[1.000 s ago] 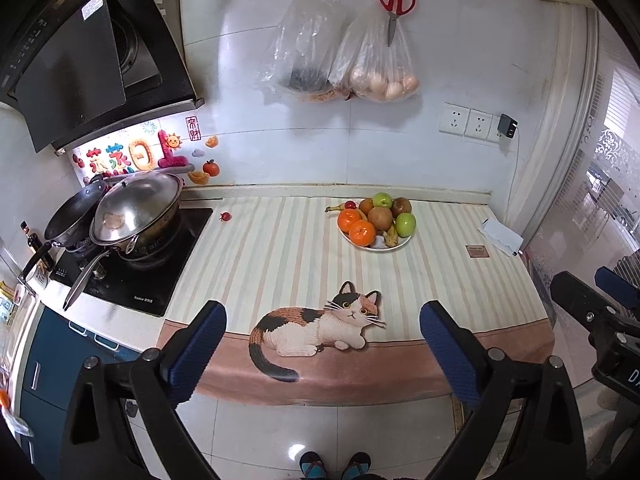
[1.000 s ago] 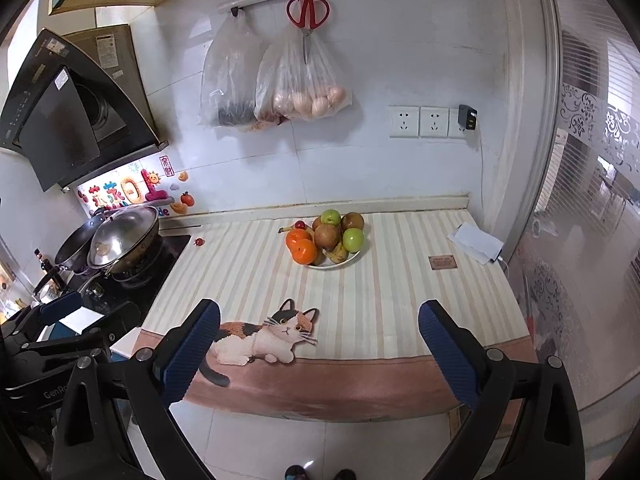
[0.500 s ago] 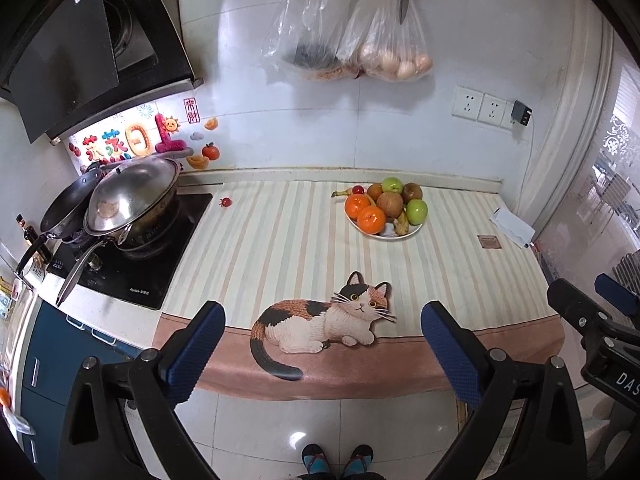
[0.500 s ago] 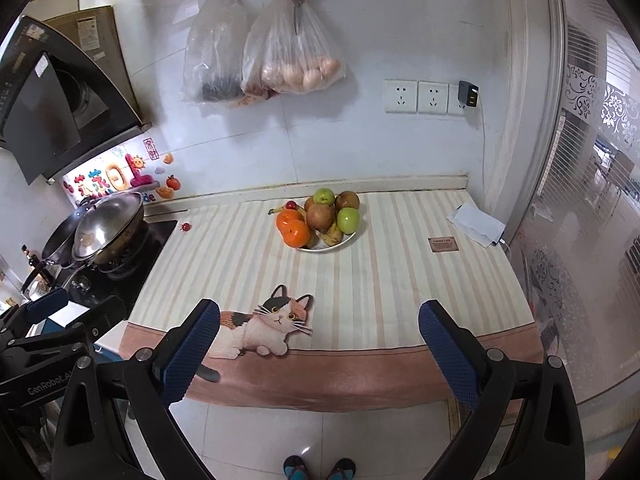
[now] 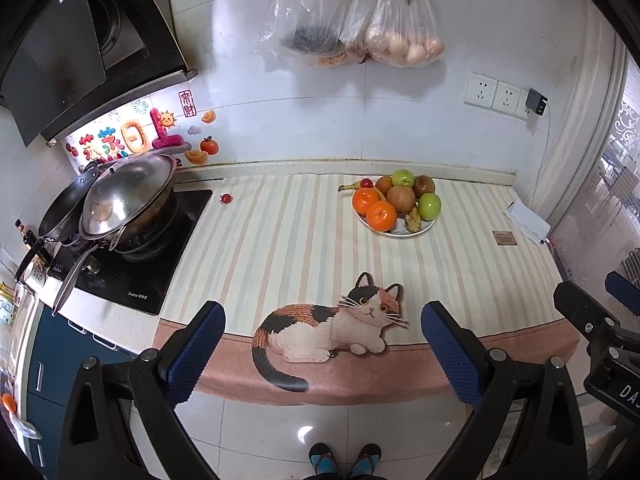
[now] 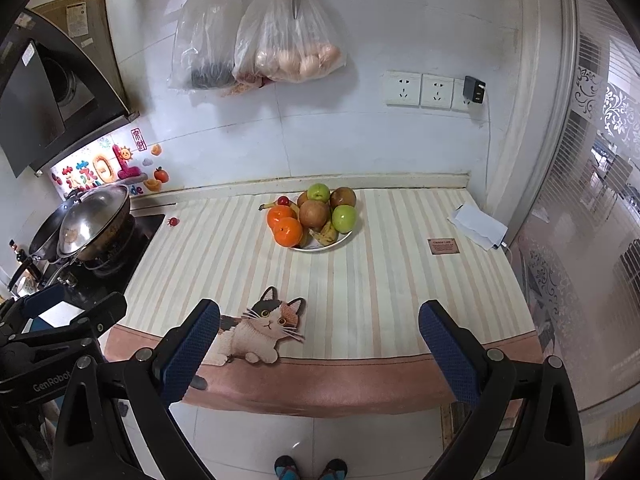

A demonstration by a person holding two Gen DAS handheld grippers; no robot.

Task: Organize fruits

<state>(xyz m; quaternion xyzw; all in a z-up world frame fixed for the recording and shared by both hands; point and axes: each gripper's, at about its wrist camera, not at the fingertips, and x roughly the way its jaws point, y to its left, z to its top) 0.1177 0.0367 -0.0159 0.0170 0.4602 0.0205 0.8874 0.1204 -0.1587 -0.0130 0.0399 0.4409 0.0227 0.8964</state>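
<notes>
A white plate (image 5: 426, 227) (image 6: 342, 240) heaped with fruit stands toward the back of the striped counter mat: two oranges (image 5: 381, 216) (image 6: 287, 232), green apples (image 5: 429, 206) (image 6: 344, 218), brown pears (image 5: 400, 199) (image 6: 314, 213), small bananas and a cherry. One small red fruit (image 5: 226, 199) (image 6: 173, 222) lies alone on the mat near the stove. My left gripper (image 5: 322, 314) and right gripper (image 6: 319, 312) both stand open and hold nothing, out in front of the counter's near edge, far short of the plate.
A lidded wok (image 5: 128, 196) and pan sit on the black stove at the left. Bags (image 5: 396, 28) and red scissors hang on the back wall. A folded paper (image 6: 478, 226) lies at the mat's right. A cat picture (image 5: 332, 328) marks the mat's front. Feet show on the floor below.
Both grippers have moved closer to the counter and tilted slightly down; the plate and mat now look larger and lower in view. Jaws stay open.
</notes>
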